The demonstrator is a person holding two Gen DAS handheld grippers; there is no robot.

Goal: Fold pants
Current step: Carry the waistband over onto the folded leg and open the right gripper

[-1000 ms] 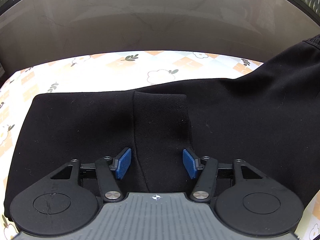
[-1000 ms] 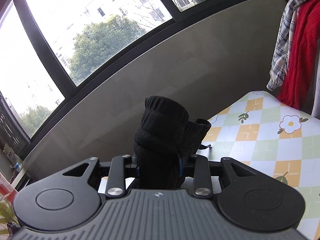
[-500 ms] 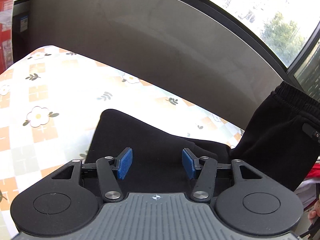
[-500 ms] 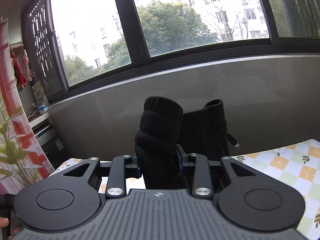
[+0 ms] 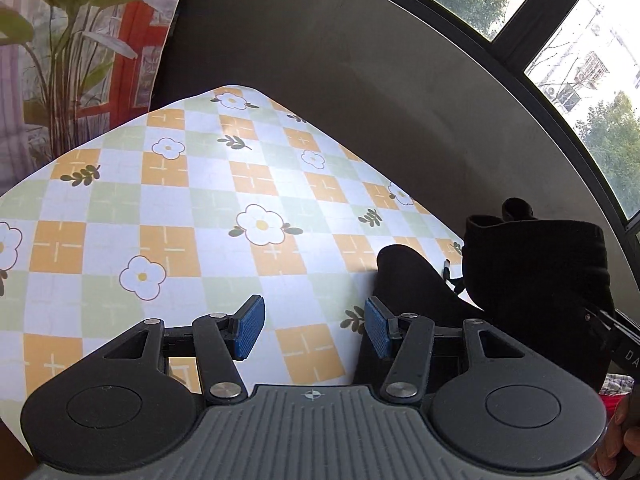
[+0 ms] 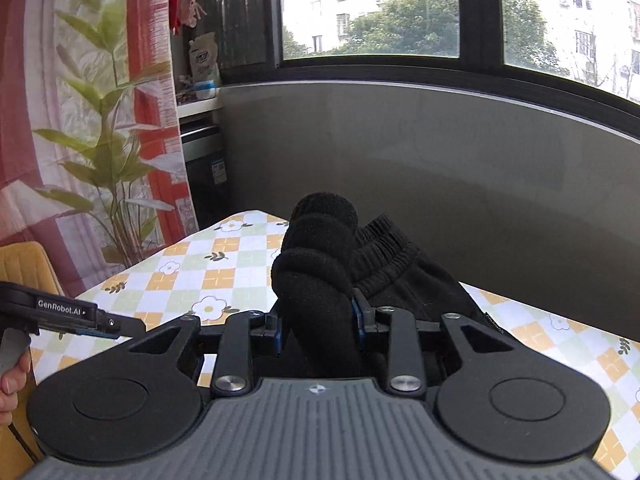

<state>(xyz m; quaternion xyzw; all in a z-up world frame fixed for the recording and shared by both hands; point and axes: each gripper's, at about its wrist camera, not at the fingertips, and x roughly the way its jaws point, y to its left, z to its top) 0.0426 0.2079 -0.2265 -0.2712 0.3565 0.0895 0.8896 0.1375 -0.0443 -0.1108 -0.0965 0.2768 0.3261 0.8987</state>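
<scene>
Right tongs clamped on bunched black pants, left tongs apart, empty, pants beside them

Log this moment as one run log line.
right gripper: shut on black pants | left gripper: open, empty | checkered tablecloth: under pants

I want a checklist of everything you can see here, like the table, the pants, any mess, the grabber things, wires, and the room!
Surface: table under a checked cloth with flowers; mostly bare.
Job's things: black pants, bunched; one end lifted, the rest trailing onto the table at the left wrist view's right edge.
Clutter: nothing seen on the cloth.
Grippers: right gripper shut on the pants; left gripper open, nothing between its blue pads, above the cloth.
Cables: nothing seen for sure; a thin cord tip shows by the pants.
Surroundings: grey wall, windows onto trees and buildings, leafy curtain, yellow chair.
</scene>
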